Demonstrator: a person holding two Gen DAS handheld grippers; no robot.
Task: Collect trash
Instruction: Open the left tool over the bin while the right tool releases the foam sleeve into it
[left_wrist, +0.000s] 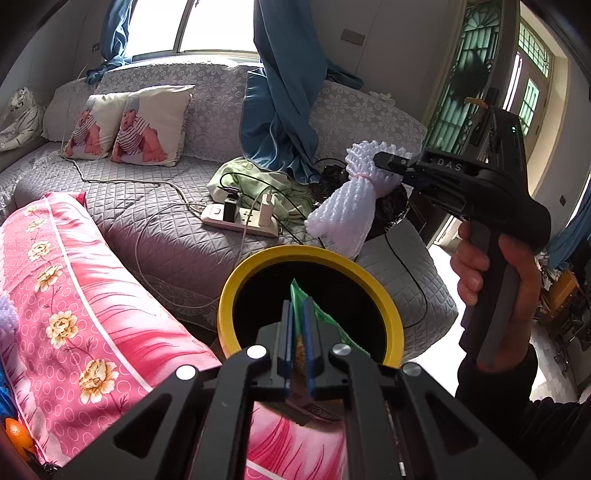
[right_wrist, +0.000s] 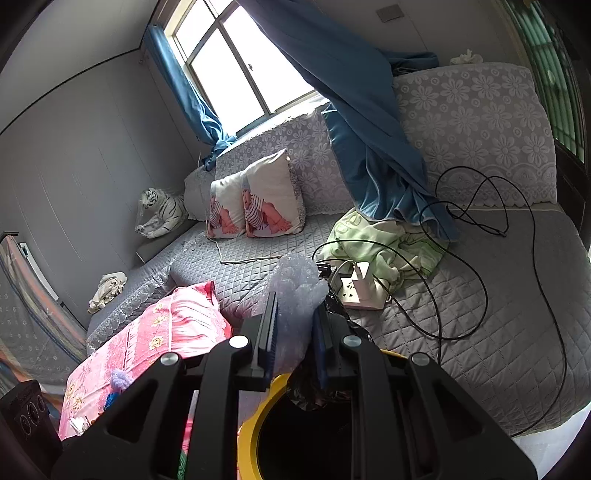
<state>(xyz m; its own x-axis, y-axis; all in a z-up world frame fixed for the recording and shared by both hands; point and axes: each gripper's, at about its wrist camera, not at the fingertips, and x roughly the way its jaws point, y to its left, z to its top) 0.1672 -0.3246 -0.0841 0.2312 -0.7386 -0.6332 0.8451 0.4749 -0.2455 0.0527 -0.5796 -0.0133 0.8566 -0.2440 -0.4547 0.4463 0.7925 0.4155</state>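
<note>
A bin with a yellow rim (left_wrist: 388, 295) and black inside stands in front of the sofa; it also shows in the right wrist view (right_wrist: 251, 428). My left gripper (left_wrist: 298, 325) is shut on a green wrapper (left_wrist: 325, 317) over the bin's opening. My right gripper (left_wrist: 391, 166) is shut on white foam netting (left_wrist: 343, 206) together with a black crinkled bag (left_wrist: 388, 214), held above the bin's far rim. In the right wrist view my right gripper (right_wrist: 295, 332) holds the netting (right_wrist: 295, 284) and the bag (right_wrist: 314, 387) between its fingers.
A grey quilted sofa (left_wrist: 147, 221) carries a power strip (left_wrist: 240, 218) with chargers and cables, a green cloth (left_wrist: 258, 184) and two baby-print cushions (left_wrist: 140, 125). A pink floral quilt (left_wrist: 74, 314) lies at the left. Black cables (right_wrist: 480, 258) trail across the seat.
</note>
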